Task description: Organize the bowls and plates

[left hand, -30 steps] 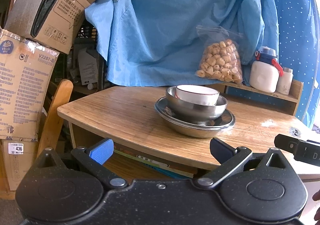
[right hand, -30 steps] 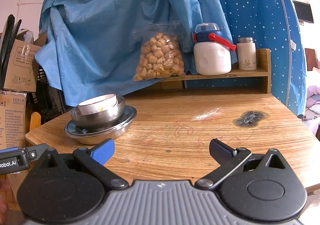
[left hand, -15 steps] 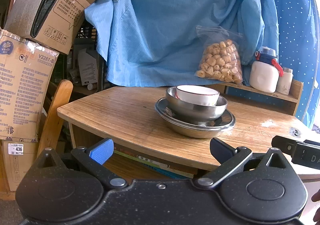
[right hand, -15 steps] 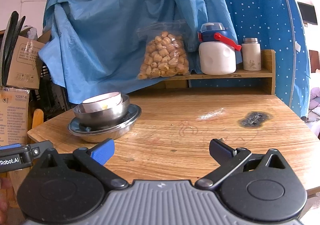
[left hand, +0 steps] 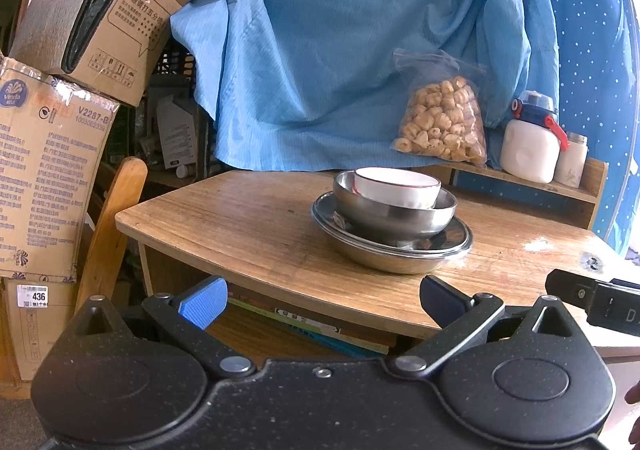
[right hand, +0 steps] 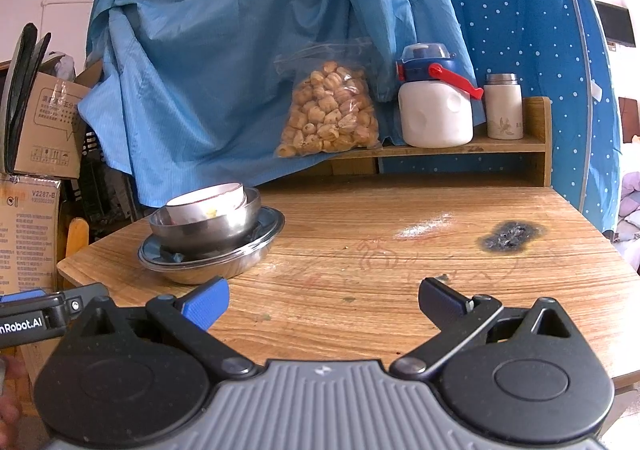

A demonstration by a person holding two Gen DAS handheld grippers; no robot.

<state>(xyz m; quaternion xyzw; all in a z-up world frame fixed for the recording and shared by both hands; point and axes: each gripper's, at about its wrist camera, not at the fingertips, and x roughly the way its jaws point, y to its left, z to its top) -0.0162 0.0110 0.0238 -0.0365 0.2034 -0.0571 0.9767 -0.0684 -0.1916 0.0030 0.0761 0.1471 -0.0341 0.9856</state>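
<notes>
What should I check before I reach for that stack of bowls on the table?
1. Left gripper jaws open and empty: ok.
2. Right gripper jaws open and empty: ok.
3. White bowl nested in the steel bowl, which sits in the steel plate: ok.
4. White bowl level: not ok, it leans.
5. Bare wooden table right of the stack for setting pieces down: ok.
6. White bowl empty: cannot tell, something yellow shows inside.
</notes>
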